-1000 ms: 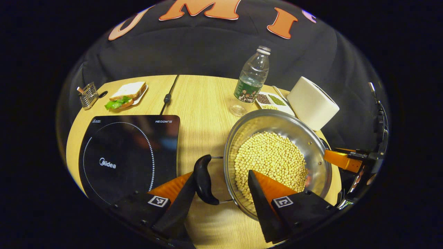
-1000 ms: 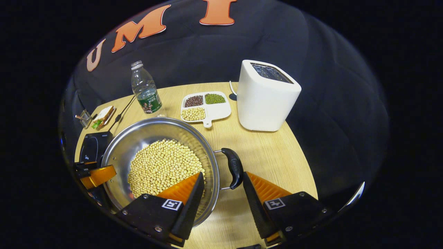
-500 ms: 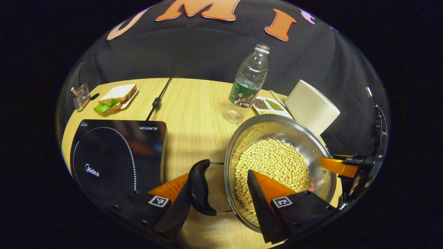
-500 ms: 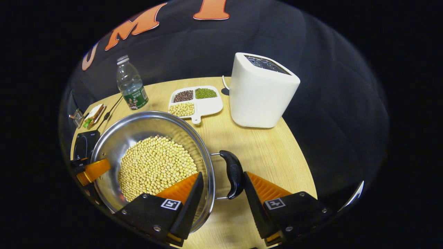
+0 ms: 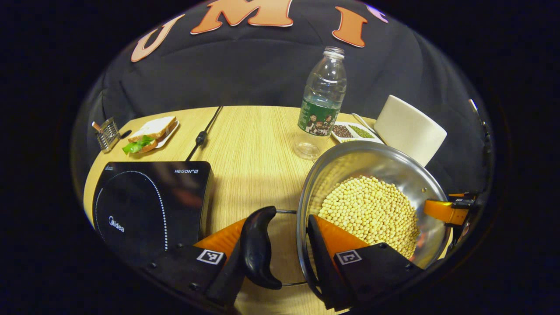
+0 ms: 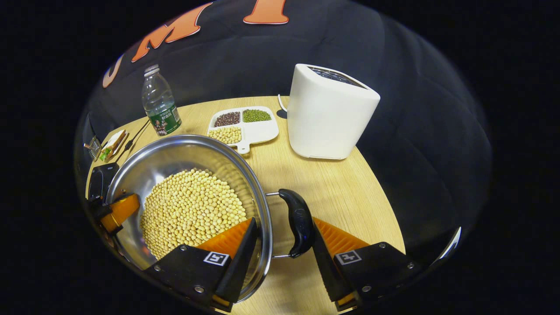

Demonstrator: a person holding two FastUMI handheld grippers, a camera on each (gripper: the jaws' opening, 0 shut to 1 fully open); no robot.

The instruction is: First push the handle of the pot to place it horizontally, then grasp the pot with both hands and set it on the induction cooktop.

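Pot point(image 5: 372, 175): full of beans, lower right of left gripper view.
Left gripper point(image 5: 280, 256): jaws wide apart, around handle and rim.
Right gripper point(image 6: 280, 253): jaws wide apart, same way.
Cooktop point(image 5: 148, 201): lower left, on worktop.

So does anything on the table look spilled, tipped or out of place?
Nothing stands out. The soybeans are all inside the pot, the bottle and toaster stand upright, and the bean tray lies flat.

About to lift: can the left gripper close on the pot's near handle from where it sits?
Probably yes: the left gripper already straddles the black handle and the pot rim, with nothing between.
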